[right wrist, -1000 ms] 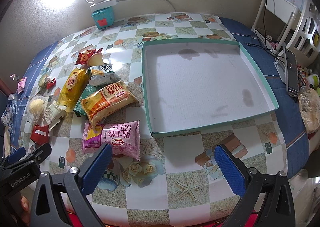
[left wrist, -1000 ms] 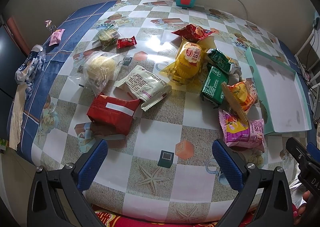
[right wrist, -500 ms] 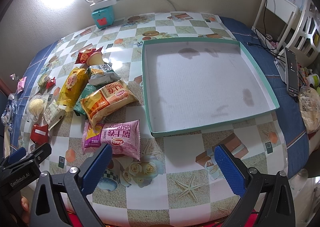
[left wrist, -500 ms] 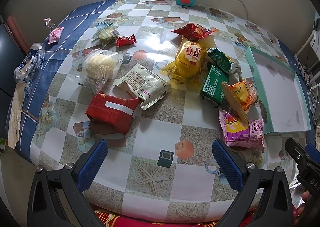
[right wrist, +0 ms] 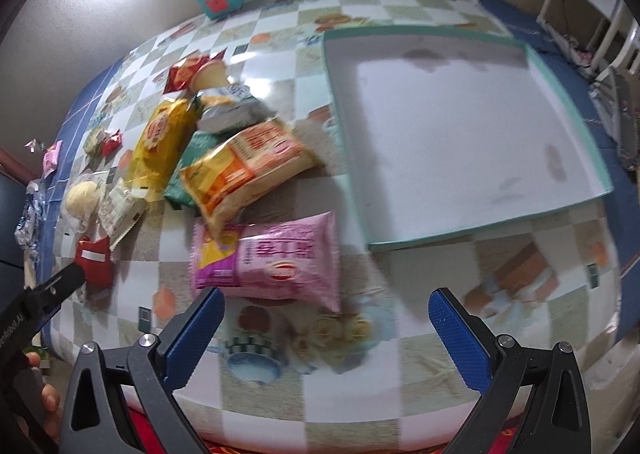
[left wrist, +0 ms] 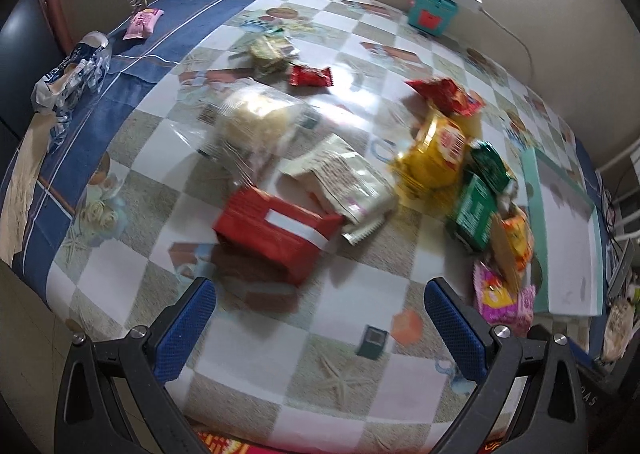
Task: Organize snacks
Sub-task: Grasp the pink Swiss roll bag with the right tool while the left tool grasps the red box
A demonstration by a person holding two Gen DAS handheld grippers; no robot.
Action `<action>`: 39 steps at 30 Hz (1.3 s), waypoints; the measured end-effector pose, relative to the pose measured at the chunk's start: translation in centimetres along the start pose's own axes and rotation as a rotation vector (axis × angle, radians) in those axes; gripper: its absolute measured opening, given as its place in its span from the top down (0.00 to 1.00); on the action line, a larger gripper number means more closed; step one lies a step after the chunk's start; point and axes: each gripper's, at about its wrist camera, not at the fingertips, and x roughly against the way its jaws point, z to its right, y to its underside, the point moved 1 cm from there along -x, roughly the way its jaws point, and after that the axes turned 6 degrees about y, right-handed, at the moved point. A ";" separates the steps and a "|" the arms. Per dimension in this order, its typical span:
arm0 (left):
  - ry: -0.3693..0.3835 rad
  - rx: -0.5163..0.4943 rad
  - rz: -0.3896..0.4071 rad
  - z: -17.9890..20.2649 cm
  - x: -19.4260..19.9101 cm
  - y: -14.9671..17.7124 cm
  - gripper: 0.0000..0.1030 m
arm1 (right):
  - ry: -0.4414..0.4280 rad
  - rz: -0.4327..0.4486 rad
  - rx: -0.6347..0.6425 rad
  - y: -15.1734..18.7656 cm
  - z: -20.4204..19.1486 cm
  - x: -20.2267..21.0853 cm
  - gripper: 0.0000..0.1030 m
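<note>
Snacks are all loose on the table, none in the shallow teal-rimmed cardboard tray w/ white floor (right wrist: 460,126), which holds nothing.

Nearest the right gripper (right wrist: 326,328): the pink crinkly snack bag w/ white lettering (right wrist: 272,258), lying flat at approx 11 o'clock from the jaw gap, just beside the tray's near-left corner. Over the last sec this bag went from mid-frame to right ahead of the left blue pad, so the right tool has closed in and dipped toward it. Jaws wide apart, nothing between them.

Left gripper (left wrist: 320,328) likewise spread wide, empty. The red foil-wrapped block w/ a white strip (left wrist: 276,230) now sits at 11–12 o'clock just past the pads; a sec ago it lay well up-frame. Both now views are motion-smeared, so both tools look mid-move.

Outward: the orange-yellow cracker bag (right wrist: 248,170) rests at 12 o'clock of the pink one, overlapping a green pack; a long yellow bag (right wrist: 160,142) beyond; a clear-wrapped pale bun (left wrist: 256,126) and a cream sachet (left wrist: 344,182) behind the red block.

Judgement: sorting hasn't begun yet; this is the approach to a first pick on each side, prob. pink bag → tray. Tray didn't shift.

Chequered vinyl tablecloth (right wrist: 360,386) is glossy, so flat bags may slide when pinched.
</note>
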 end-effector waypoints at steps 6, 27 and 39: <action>0.006 -0.004 -0.028 -1.4 -1.2 -1.6 0.00 | -0.010 -0.042 0.003 -0.3 -2.1 -1.5 0.00; -0.056 -0.019 -0.121 -3.3 -6.5 -3.4 0.00 | 0.038 -0.111 0.028 -2.6 -6.1 -5.5 0.00; -0.069 -0.030 -0.113 -2.6 -7.6 -3.8 0.09 | -0.005 -0.127 0.025 -2.6 -6.9 -6.6 0.00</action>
